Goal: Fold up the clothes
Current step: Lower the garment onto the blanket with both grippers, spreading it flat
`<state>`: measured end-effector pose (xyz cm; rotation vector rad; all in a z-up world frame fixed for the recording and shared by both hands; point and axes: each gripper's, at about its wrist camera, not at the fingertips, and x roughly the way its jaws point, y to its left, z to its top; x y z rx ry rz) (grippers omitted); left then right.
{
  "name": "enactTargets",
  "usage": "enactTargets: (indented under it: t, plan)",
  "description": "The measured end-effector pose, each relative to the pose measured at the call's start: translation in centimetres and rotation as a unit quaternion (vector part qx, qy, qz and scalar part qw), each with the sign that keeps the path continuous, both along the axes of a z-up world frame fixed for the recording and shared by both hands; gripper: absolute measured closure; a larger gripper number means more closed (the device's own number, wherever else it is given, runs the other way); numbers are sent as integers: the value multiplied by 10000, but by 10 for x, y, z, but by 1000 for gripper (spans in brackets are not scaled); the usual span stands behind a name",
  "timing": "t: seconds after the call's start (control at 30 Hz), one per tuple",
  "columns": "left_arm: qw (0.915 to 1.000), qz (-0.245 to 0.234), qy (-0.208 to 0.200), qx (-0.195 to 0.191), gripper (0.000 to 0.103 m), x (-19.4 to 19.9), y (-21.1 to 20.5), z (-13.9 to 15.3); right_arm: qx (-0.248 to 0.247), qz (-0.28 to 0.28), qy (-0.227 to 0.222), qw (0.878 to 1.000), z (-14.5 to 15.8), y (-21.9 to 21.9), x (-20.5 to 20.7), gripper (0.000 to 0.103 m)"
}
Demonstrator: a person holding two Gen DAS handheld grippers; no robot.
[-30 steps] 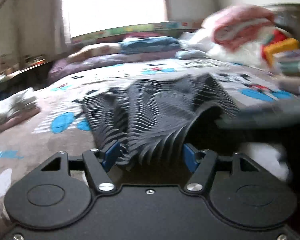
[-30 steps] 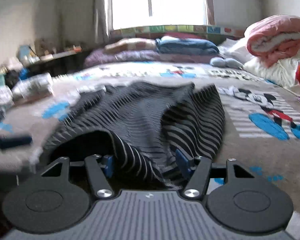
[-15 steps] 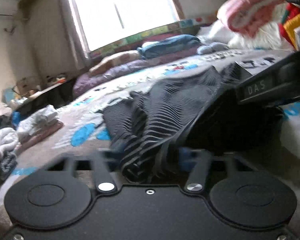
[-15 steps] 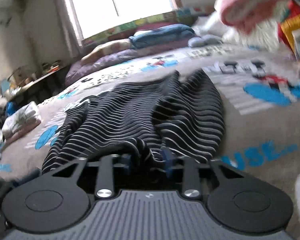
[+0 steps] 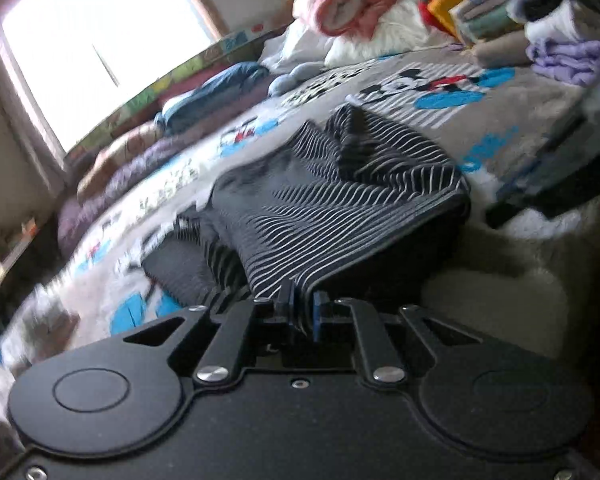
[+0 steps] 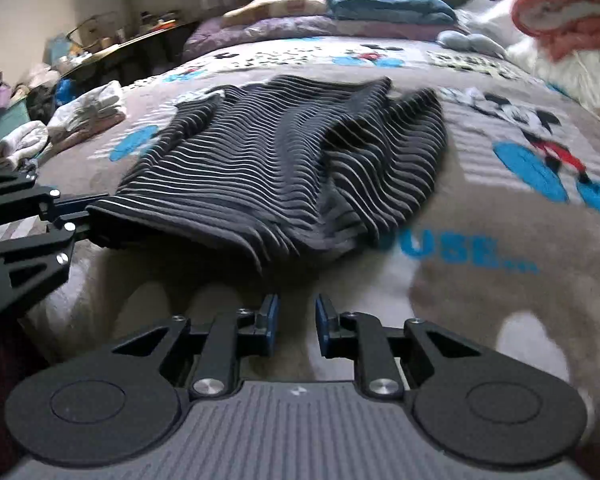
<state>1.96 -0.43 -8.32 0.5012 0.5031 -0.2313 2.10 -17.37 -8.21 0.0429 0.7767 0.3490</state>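
Since half a second ago the right gripper (image 6: 296,320) has let go of the striped garment (image 6: 284,160): its blue pads (image 6: 269,322), then closed on the hem, now stand parted with nothing between them, drawn back clear of the cloth. The left gripper (image 5: 302,314) has kept its grip; its blue pads (image 5: 317,314) are pressed on a corner of the hem.

The garment lies spread on the cartoon-print blanket (image 6: 500,208), rumpled, its near edge hanging over the bed's front edge.

Hidden or unclear: in the left wrist view the garment (image 5: 332,200) has its near left part blurred, and the dark object at the right edge (image 5: 556,176) is too blurred to identify. The pinched corner is covered by the pads.

Difference between views: the right wrist view shows the left gripper (image 6: 80,220) from the side, holding the garment's left corner, and folded clothes (image 6: 88,114) at the left of the bed. The left wrist view alone shows a stack of folded clothes (image 5: 564,52) at the upper right. A pink quilt (image 6: 568,8) appears in both.
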Motion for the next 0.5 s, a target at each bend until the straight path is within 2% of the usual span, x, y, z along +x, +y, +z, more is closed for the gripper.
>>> enactTargets:
  t: [0.07, 0.1, 0.2, 0.23, 0.27, 0.3, 0.33, 0.4, 0.43, 0.47, 0.5]
  plan:
    - [9985, 126, 80, -521, 79, 1, 13, -2, 68, -77, -64, 9999, -4, -2, -7, 78]
    - [9963, 207, 109, -825, 63, 0, 20, -4, 108, -67, -190, 9997, -3, 2, -11, 78]
    - [9856, 392, 228, -1628, 61, 2, 34, -7, 88, -5, -601, 9982, 0, 19, -17, 61]
    - [9825, 488, 236, -1781, 61, 4, 35, -7, 99, -4, -751, 9971, 1, 25, -17, 54]
    - [9803, 563, 211, -1883, 61, 6, 34, -7, 84, -47, -876, 9961, 2, 32, -14, 52]
    - [9779, 622, 194, -1989, 67, 7, 33, -5, 66, -121, -989, 9950, 2, 38, -11, 51]
    - [9752, 655, 191, -2103, 80, 9, 32, -4, 47, -195, -1101, 9937, 3, 44, -7, 51]
    - [9731, 720, 113, -2188, 91, 9, 32, -1, -97, -392, -1333, 9902, 2, 56, 4, 53]
    - [9726, 732, 68, -2206, 94, 10, 30, 2, -137, -496, -1340, 9896, -1, 59, 11, 63]
    - [9714, 725, 50, -2259, 94, 10, 29, 4, -138, -599, -1253, 9902, -5, 58, 20, 80]
    - [9703, 718, 32, -2311, 94, 11, 27, 6, 38, -754, -1087, 9912, -9, 52, 26, 84]
